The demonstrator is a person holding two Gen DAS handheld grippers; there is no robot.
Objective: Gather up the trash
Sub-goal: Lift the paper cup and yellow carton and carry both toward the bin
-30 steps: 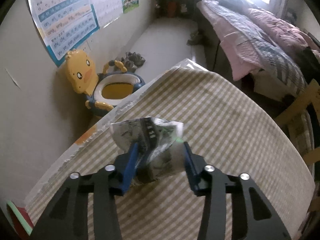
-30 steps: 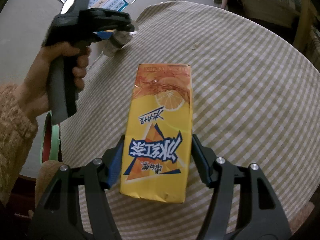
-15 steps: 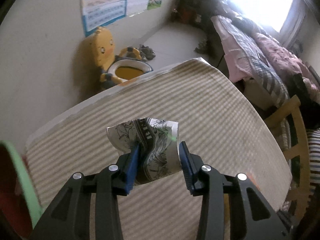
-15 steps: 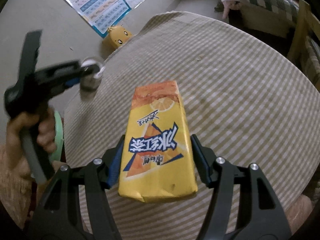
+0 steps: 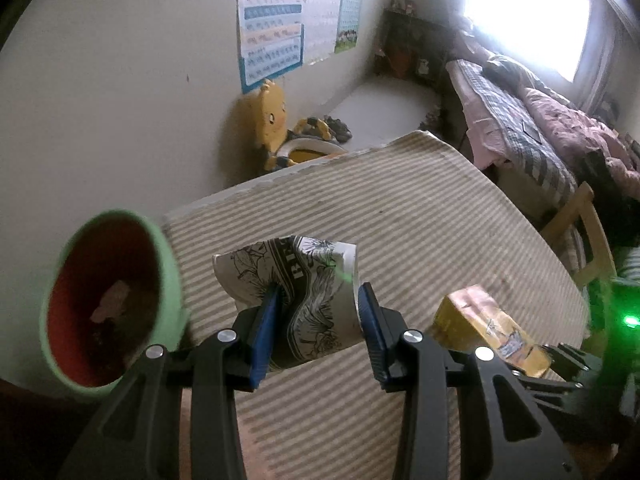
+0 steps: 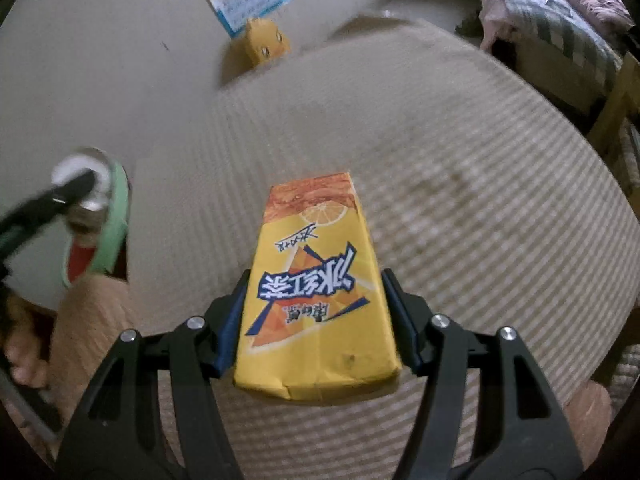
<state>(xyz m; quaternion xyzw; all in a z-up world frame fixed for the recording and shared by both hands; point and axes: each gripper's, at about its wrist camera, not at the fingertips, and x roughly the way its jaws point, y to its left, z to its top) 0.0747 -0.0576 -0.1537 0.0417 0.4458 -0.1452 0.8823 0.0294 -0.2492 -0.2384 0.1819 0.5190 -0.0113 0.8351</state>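
Left gripper [image 5: 318, 316] pinching a crumpled printed paper cup [image 5: 294, 300], held above the striped tablecloth [image 5: 420, 216], just right of the green-rimmed bin [image 5: 168, 264]. Right gripper [image 6: 316, 316] clamped on both sides of an orange drink carton [image 6: 316, 288], lifted over the same tablecloth, farther from the bin. Scraps visible inside the bin. Yellow duck potty [image 5: 280, 136] beyond the tablecloth's far edge, against the wall.
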